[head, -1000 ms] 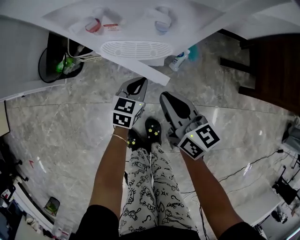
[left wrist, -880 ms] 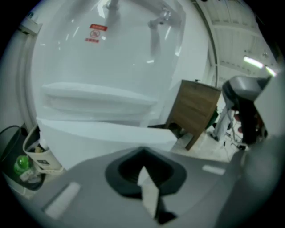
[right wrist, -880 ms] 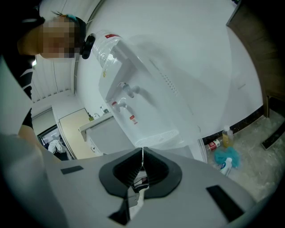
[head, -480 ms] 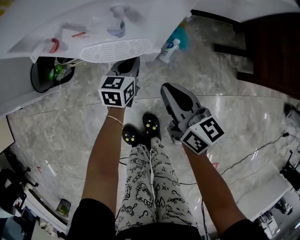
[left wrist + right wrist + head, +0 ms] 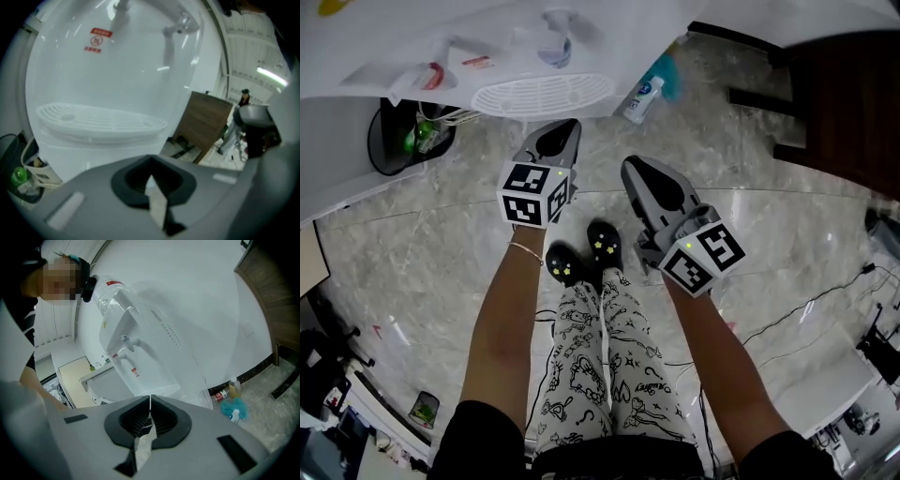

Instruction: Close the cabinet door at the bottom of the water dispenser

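Note:
The white water dispenser (image 5: 502, 52) fills the top of the head view, its ribbed drip tray (image 5: 544, 94) jutting out over the floor. The cabinet door below the tray is hidden from the head view. In the left gripper view the white front (image 5: 89, 157) under the drip tray (image 5: 101, 123) looks flush. My left gripper (image 5: 562, 128) is shut and empty, its tip just in front of the tray's edge. My right gripper (image 5: 637, 169) hangs shut and empty further right, off the dispenser, which it sees from the side (image 5: 145, 352).
A black bin (image 5: 405, 139) with a green bottle stands left of the dispenser. A spray bottle (image 5: 641, 98) and a blue cloth (image 5: 234, 406) lie at its right by the wall. Dark wooden furniture (image 5: 844, 103) is at the far right; cables (image 5: 806, 323) cross the marble floor.
A white door edge that stuck out below the tray a second ago no longer shows. My left gripper pushed forward under the tray, then drew back a little. The right gripper barely moved.

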The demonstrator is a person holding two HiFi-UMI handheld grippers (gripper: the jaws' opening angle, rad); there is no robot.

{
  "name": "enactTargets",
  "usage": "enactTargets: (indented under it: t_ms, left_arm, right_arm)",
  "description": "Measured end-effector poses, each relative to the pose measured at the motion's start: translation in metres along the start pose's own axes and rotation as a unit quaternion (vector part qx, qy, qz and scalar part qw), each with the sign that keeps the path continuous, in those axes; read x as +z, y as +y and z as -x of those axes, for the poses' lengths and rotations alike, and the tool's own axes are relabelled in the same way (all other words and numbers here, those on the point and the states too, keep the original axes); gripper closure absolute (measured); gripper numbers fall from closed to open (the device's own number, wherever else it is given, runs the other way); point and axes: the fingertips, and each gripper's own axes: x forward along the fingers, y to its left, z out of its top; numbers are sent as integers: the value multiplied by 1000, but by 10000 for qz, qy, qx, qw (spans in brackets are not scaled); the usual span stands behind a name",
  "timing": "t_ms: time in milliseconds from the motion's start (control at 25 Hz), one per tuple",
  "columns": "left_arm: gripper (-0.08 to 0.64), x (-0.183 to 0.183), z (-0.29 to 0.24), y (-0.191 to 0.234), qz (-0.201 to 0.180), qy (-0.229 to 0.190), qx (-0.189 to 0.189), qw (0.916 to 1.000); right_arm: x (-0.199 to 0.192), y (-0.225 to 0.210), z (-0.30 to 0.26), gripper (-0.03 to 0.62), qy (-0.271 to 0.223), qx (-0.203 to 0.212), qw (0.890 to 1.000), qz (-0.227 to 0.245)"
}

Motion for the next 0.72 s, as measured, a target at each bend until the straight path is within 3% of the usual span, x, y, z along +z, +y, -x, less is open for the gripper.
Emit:
enactTargets:
  t_ms: [120, 280, 480, 720]
  left_arm:
    - [563, 6, 31, -12, -168, -52, -104, 9998]
    - [563, 18, 79, -15, -214, -281, 32, 9994]
    - [563, 30, 135, -26, -1, -630, 251, 9977]
    - [563, 37, 186, -32, 312, -952, 428, 9940]
  right_arm:
    - [-2, 13, -3, 575, 85, 47, 9999, 113]
    - [-8, 38, -11, 575, 318, 441, 9977, 403]
    - [-22, 63, -10, 577, 690, 578, 9941, 601]
    - [-27, 92, -7, 577, 792, 682, 9928, 585]
